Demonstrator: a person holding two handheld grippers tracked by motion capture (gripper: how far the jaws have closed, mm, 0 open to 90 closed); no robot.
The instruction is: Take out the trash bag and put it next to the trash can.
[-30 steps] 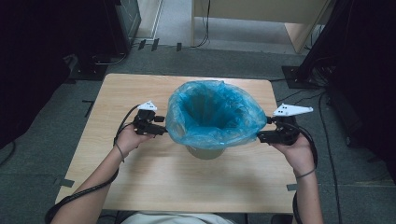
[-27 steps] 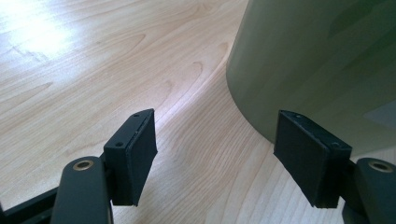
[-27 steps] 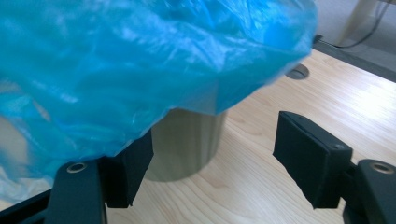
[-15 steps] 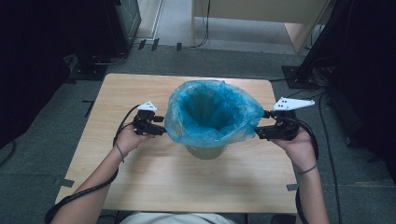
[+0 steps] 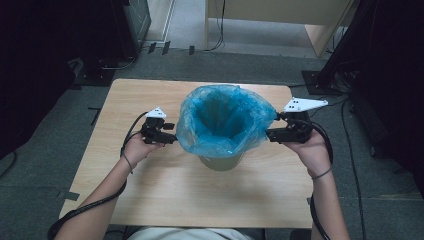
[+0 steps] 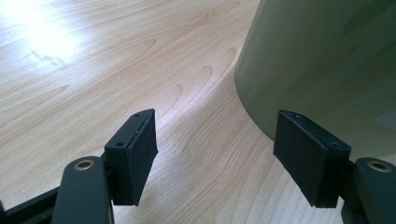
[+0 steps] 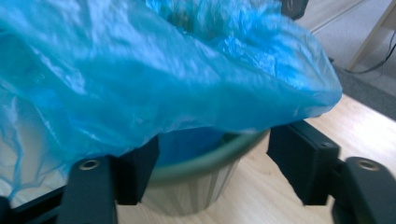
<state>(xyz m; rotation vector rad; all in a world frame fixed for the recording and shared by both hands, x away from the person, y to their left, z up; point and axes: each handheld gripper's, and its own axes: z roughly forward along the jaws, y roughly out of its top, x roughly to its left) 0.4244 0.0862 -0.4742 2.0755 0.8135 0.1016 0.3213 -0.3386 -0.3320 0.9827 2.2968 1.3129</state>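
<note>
Blue bag (image 5: pixel 220 122) is sitting in the middle of the high view, flared wide open over a pale green bin (image 5: pixel 220 162) that is standing upright on the wooden table (image 5: pixel 165 195); the bag's edge is hanging out past the bin rim all round.

Left gripper (image 5: pixel 172 137) is sitting just left of the bag, centre-left of the high view, held in the person's left hand (image 5: pixel 137 147). In the left gripper view the jaws are standing wide apart with nothing between them: bare table (image 6: pixel 116 70) in the gap, bin wall (image 6: pixel 322 60) filling the upper right, close to the right-hand pad but not touching.

Right gripper (image 5: pixel 270 134) is at the bag's right edge, centre-right of the high view, in the right hand (image 5: pixel 312 150). Its jaws have just been closing a bit, yet are gaping in the right gripper view. Bag plastic (image 7: pixel 187 79) is draping across the top and left of that frame, covering the upper part of the left-hand pad; the bin rim (image 7: pixel 201 168) is showing below it. Can't tell whether the film is lying between the pads or just in front; no pinch visible.
</note>
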